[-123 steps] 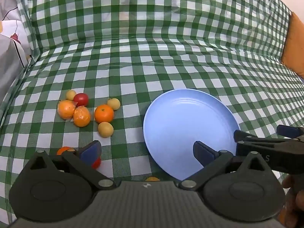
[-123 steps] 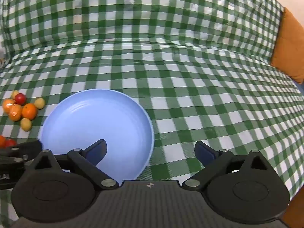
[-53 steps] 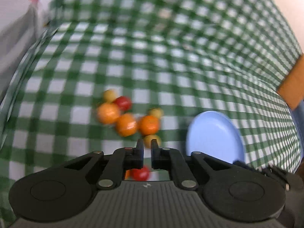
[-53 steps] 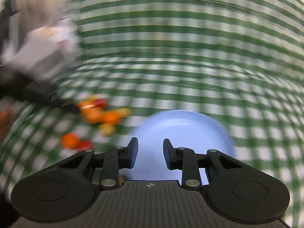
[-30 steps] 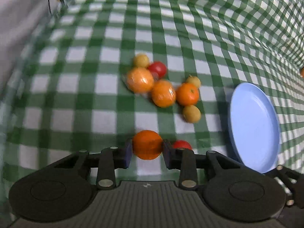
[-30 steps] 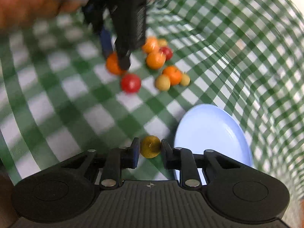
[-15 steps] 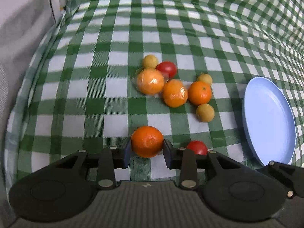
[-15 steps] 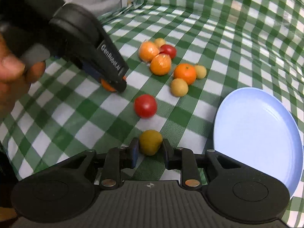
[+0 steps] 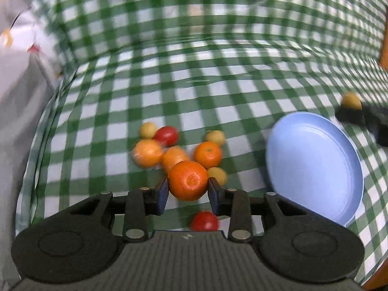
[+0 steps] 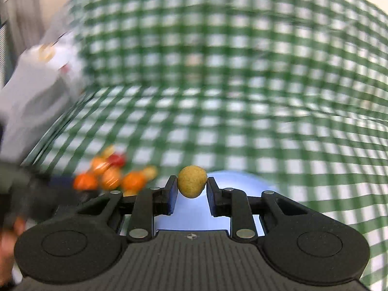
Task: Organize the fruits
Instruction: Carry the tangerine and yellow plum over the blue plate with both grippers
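Note:
My left gripper (image 9: 188, 191) is shut on an orange (image 9: 188, 180) and holds it above the checked cloth. Beyond it lies a cluster of several oranges (image 9: 208, 154), small yellow fruits (image 9: 214, 136) and a red tomato (image 9: 166, 133). Another red tomato (image 9: 204, 221) lies below the fingers. The blue plate (image 9: 315, 165) is at the right, bare. My right gripper (image 10: 191, 192) is shut on a small yellow fruit (image 10: 192, 181), held in front of the blue plate (image 10: 242, 186); the same fruit also shows in the left wrist view (image 9: 351, 101), beyond the plate's far edge. The fruit cluster (image 10: 114, 173) shows blurred at the left.
The green-and-white checked cloth (image 9: 194, 72) covers the surface and rises at the back. A white-grey fabric (image 9: 17, 77) lies at the far left. An orange-brown edge (image 9: 383, 48) shows at the far right.
Both grippers have lifted their fruits off the cloth. The left one rose with the orange; the right one swung toward the plate with the yellow fruit. Both views are blurred by motion.

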Tool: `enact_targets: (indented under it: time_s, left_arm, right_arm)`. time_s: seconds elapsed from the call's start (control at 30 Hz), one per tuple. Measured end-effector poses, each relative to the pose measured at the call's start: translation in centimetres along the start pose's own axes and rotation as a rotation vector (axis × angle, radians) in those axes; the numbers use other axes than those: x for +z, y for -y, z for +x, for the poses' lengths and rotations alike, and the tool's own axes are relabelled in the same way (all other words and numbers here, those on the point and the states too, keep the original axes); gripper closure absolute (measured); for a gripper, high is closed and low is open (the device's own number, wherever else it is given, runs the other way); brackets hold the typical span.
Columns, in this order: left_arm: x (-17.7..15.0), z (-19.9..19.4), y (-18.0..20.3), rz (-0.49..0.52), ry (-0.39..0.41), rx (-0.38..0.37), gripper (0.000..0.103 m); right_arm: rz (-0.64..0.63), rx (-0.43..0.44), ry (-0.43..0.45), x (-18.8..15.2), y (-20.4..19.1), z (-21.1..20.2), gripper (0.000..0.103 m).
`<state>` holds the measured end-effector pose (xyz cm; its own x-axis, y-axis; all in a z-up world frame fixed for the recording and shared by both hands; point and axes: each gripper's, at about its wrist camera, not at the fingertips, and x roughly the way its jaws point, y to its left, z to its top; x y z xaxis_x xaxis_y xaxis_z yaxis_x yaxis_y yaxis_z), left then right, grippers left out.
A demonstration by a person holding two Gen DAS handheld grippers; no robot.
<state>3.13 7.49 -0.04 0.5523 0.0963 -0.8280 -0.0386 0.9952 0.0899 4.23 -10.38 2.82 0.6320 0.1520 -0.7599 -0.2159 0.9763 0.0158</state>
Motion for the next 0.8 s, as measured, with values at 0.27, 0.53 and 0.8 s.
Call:
enact_targets:
  time_s: [0.27,0.53,0.8]
  left_arm:
    - [0.4,1.1,6.3,0.153,0.046,-0.032,0.064]
    - [0.1,1.7,9.1,0.208,0.068,-0.041,0.064]
    - [0.4,2.2,9.1,0.174,0.068,-0.059,0.064]
  right_arm:
    - [0.145,-0.064,-0.088,-2.4,5.7,3.5,0.076]
    - [0.189,-0.033,-0.066,-2.8,7.6,4.5,0.076]
    - [0.186,-0.027,-0.056,-2.5,8.7,5.1,0.076]
